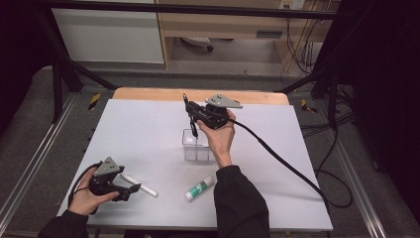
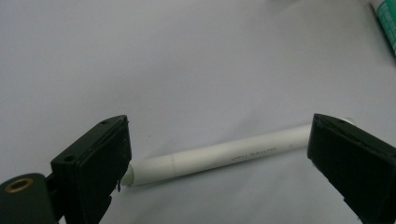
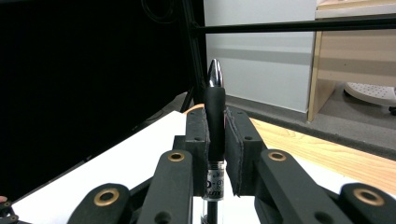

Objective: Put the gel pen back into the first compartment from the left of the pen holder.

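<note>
Little can be read. The white marker (image 2: pixel 224 156), lying near the table's front left corner, carries a faint grey line of print along its barrel, too blurred to make out. The black pen (image 3: pixel 215 135) has a white label band low on its barrel with dark letters, cut off by the pads, unreadable. The glue stick (image 1: pixel 198 188) near the front edge shows green-and-white label print, too small to read.

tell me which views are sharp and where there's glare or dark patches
High view: even light on the white table, black at both side edges, a bright glint on the clear box. Left gripper view: the white pen is fairly sharp, its print blurred, the jaws soft. Right gripper view: the black pen has glare on its shiny tip, and the left half is dark.
</note>
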